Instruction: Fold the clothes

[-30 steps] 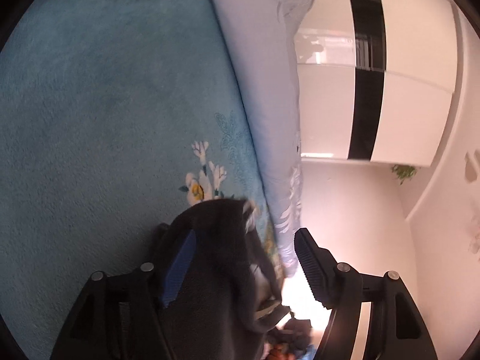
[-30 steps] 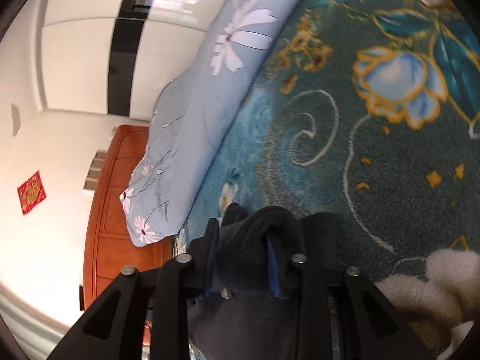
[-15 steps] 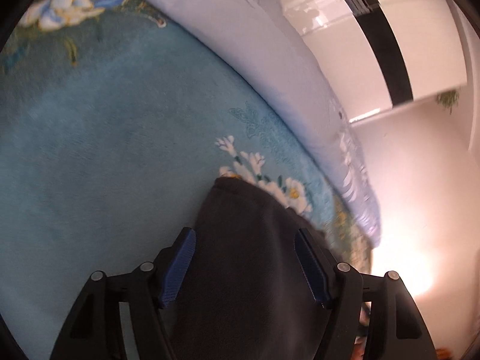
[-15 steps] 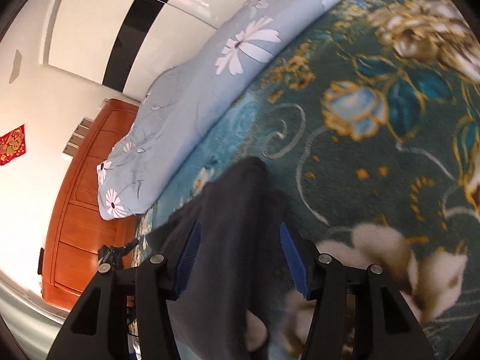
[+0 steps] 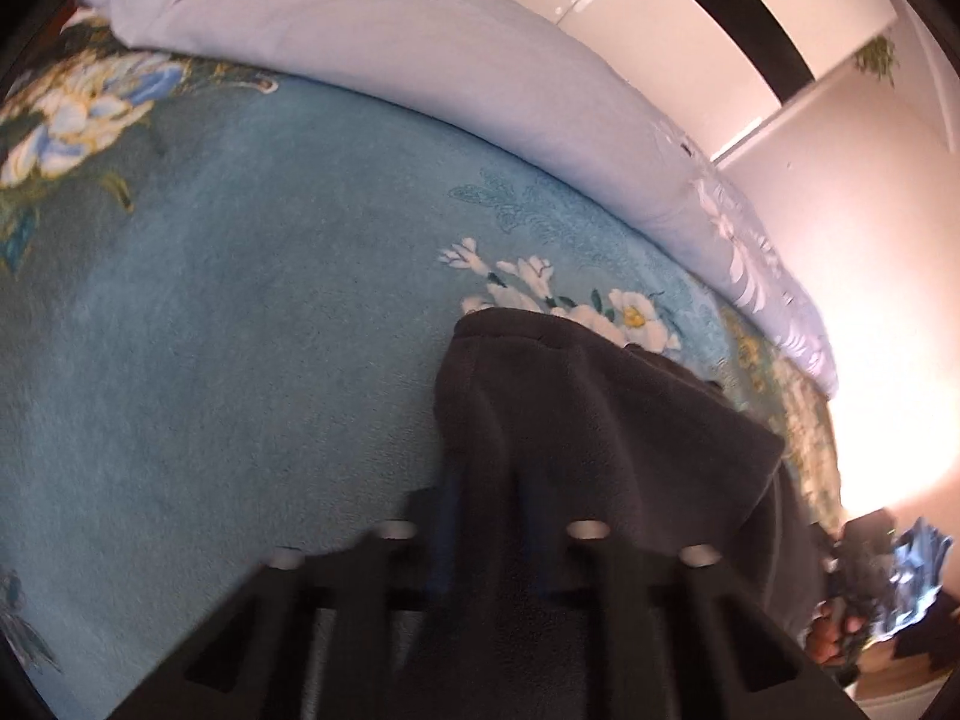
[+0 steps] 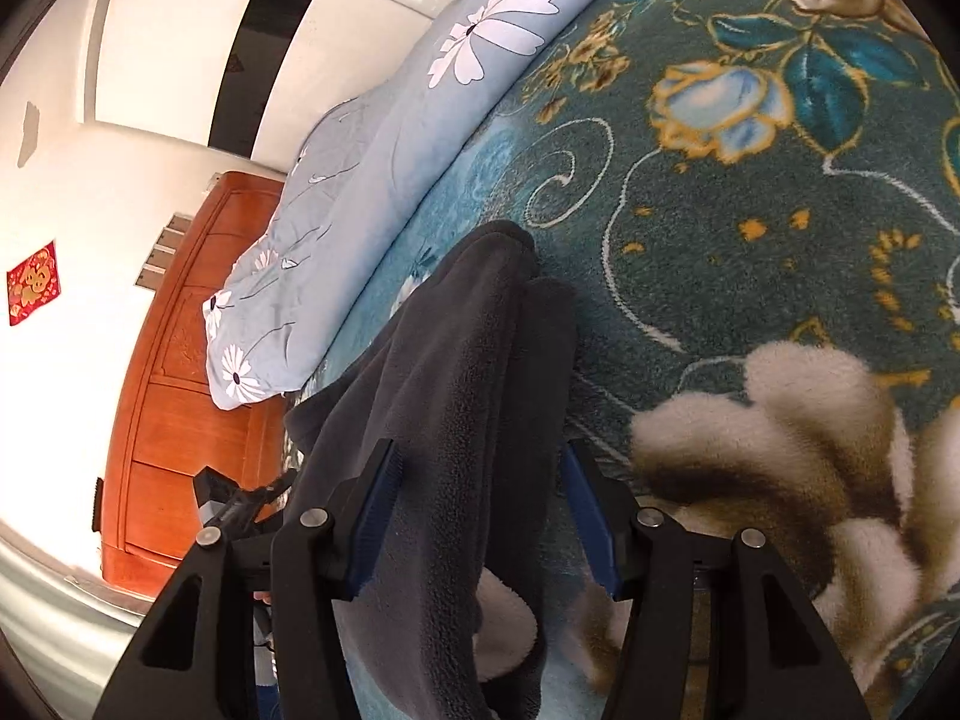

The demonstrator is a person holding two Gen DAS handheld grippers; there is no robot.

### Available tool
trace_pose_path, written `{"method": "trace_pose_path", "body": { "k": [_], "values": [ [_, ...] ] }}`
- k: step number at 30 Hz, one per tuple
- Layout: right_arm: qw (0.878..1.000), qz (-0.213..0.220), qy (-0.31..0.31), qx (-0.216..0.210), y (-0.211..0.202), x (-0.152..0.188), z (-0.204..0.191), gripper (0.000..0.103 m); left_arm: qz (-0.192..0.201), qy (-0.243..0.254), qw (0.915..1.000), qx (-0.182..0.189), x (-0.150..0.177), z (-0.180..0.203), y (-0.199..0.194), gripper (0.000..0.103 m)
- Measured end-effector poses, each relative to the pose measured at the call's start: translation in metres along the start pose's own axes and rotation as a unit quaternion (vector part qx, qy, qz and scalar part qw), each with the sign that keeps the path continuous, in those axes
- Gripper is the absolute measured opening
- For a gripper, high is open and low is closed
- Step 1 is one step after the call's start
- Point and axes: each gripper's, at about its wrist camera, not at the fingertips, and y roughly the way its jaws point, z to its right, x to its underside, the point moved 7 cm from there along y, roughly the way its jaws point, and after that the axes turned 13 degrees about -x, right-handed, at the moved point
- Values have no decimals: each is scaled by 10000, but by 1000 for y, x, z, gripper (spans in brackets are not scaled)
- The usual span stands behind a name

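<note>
A dark grey fleece garment [image 5: 576,420] lies on a teal floral blanket [image 5: 240,324] on a bed. In the left wrist view my left gripper [image 5: 486,516] is blurred, its blue pads narrowed close together on a fold of the garment. In the right wrist view the same garment [image 6: 468,372] runs as a long strip between the spread blue pads of my right gripper [image 6: 480,510], which is open and not gripping it. The other gripper [image 6: 234,504] shows at the lower left of that view.
A light blue flowered duvet [image 5: 420,60] lies along the far side of the blanket [image 6: 750,192]. An orange wooden headboard [image 6: 180,396] stands at the left. White wardrobe doors with a black stripe [image 5: 738,18] stand behind. Some clutter [image 5: 888,576] lies at the right edge.
My right gripper has opened and let go of the garment, which now lies spread on the blanket. My left gripper was open on the cloth and has now closed on it.
</note>
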Motion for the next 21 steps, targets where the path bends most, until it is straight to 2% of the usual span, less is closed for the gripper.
{"method": "trace_pose_path", "body": {
  "k": [2, 8, 14, 15, 17, 18, 19, 20, 21],
  "values": [
    [10000, 3, 22, -19, 0, 1, 0, 57, 151, -15, 9999, 14, -1, 0, -5, 10],
    [10000, 23, 56, -44, -3, 6, 2, 57, 58, -597, 9975, 378, 4, -23, 1, 10],
    [9999, 50, 107, -73, -7, 11, 3, 57, -36, -1177, 9903, 740, 8, -47, 7, 14],
    [9999, 42, 93, -90, -7, 12, 2, 57, -52, -1273, 9886, 800, 8, -51, 7, 18],
    [9998, 27, 48, -171, -10, 15, -1, 57, -142, -1278, 9874, 922, 13, -50, 9, 40],
    [9997, 22, 18, -240, -11, 17, -3, 57, -216, -1191, 9878, 984, 18, -45, 10, 65],
    [9995, 15, -7, -327, -12, 18, -3, 57, -290, -1105, 9879, 1046, 22, -41, 11, 83],
    [9990, -2, 19, -444, -12, 20, -3, 58, -363, -1018, 9880, 1107, 26, -36, 12, 86],
    [9984, -21, 52, -563, -12, 22, -1, 67, -437, -931, 9878, 1168, 31, -32, 13, 89]
  ]
}}
